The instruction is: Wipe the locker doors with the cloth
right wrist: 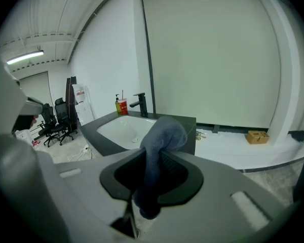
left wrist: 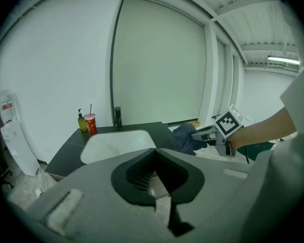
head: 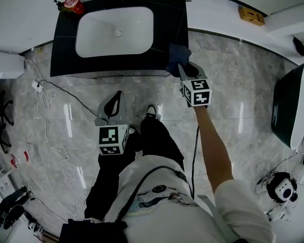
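I see soft, fuzzy blue-grey cloth (right wrist: 162,135) pinched in my right gripper's (right wrist: 149,181) matt grey plastic, glossy veined stone floor (head: 233,85), smooth white basin (head: 114,32), dark smooth counter (head: 66,49).

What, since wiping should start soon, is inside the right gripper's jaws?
A blue-grey cloth, pinched in the jaws of the right gripper: it bunches above them and a tail hangs below. The pinched stretch itself is covered.
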Motion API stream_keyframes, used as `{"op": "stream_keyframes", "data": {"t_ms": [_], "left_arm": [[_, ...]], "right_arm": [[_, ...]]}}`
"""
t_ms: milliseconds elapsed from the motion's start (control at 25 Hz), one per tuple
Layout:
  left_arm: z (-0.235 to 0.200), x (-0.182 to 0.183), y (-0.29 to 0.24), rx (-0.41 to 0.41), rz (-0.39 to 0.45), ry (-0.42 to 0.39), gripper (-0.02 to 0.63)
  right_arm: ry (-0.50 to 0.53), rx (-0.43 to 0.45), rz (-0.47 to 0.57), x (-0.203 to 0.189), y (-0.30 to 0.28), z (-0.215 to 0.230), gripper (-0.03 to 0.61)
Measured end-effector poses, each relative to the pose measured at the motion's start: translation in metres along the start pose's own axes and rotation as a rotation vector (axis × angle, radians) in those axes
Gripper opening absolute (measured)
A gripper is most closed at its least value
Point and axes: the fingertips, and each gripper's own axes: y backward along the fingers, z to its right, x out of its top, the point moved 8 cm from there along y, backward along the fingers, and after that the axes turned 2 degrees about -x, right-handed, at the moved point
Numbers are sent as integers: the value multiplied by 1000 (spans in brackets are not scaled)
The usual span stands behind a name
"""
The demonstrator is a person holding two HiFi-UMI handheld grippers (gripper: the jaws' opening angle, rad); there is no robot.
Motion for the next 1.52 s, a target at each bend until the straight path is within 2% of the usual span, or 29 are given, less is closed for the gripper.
{"op": "stream_keyframes", "data": {"t_ms": [120, 240, 440, 600, 720, 960, 1160, 1360, 1520], "left_arm": [[-4, -3, 22, 7, 27, -6, 2], [-9, -21, 48, 16, 35, 0, 2], [-23, -65, 90, 54, 10, 45, 2], [-33, -94, 110, 54, 14, 13, 2], [-41, -120, 112, 74, 27, 22, 2], [-52, -199, 65, 97, 54, 24, 2], [-53, -275, 6, 127, 121, 21, 2], [-58, -348, -53, 160, 188, 17, 2], [-60, -382, -90, 201, 276, -9, 2]], "right_arm": [[14, 1, 27, -3, 23, -20, 74], [68, 2, 43, -10, 47, -44, 74], [222, 16, 65, -23, 83, -85, 74], [349, 35, 69, -32, 90, -103, 74], [414, 52, 77, -44, 82, -106, 74], [556, 89, 172, -93, 36, -90, 74], [713, 106, 255, -148, -9, -71, 74], [850, 21, 325, -187, -62, -52, 74], [889, -76, 424, -200, -92, -30, 74]]}}
